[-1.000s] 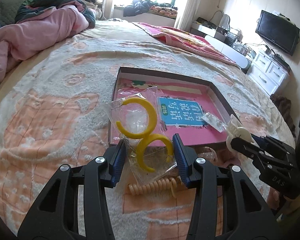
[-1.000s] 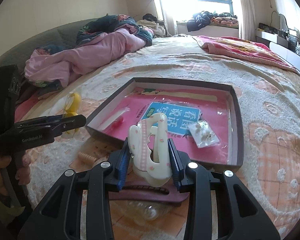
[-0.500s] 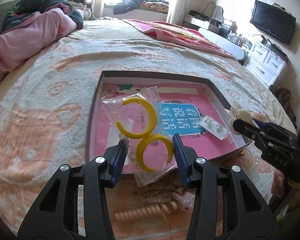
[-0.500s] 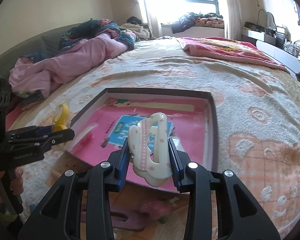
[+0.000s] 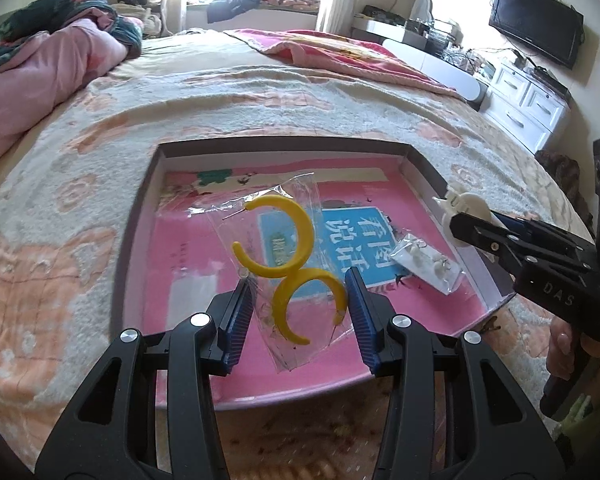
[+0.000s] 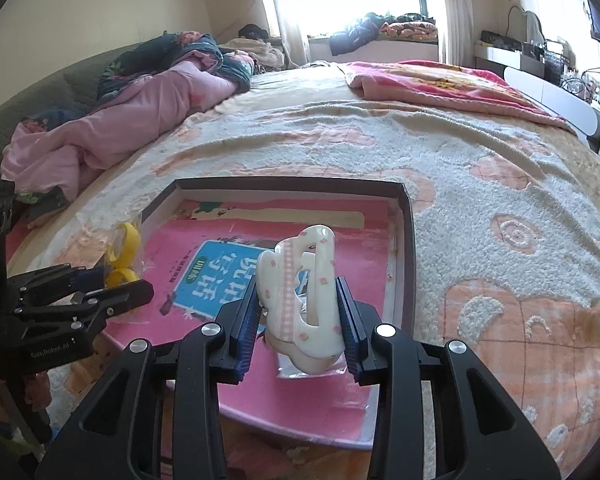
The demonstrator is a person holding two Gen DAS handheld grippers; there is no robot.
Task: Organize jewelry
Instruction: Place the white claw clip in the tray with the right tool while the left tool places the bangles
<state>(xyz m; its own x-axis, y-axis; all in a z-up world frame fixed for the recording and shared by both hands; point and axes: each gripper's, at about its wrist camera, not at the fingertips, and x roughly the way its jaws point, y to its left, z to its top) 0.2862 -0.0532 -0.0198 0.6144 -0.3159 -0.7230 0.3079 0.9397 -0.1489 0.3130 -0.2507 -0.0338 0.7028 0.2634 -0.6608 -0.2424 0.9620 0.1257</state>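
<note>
Now both grippers have travelled forward from the near edge of the bed and hang over the shallow dark-rimmed box [image 5: 420, 162], whereas a second ago they were short of it, above the blanket [image 5: 260, 92]. The coiled hair tie that showed under the left gripper [image 5: 298, 308] then has slipped almost out of sight at the bottom of its view. That puts both loads above the pink floor of the box, so I judge the carrying part nearly done and the release the next step.

The left gripper's jaws stand partly closed on a clear plastic packet [image 5: 296, 280] holding 2 yellow C-shaped hoop earrings [image 5: 288, 248]; the packet sticks up between the blue pads, crumpled and loose at its upper end, above the left half of the box. The right gripper [image 6: 298, 320] clamps a white hair claw [image 6: 300, 300] with pink spots and a gingham strip, upright, over the box's near right part. Beneath it a small clear packet of pale earrings [image 5: 424, 260] already lies on the box floor.

The plastic packet looks slippery and floppy; the claw looks rigid and smooth.
</note>
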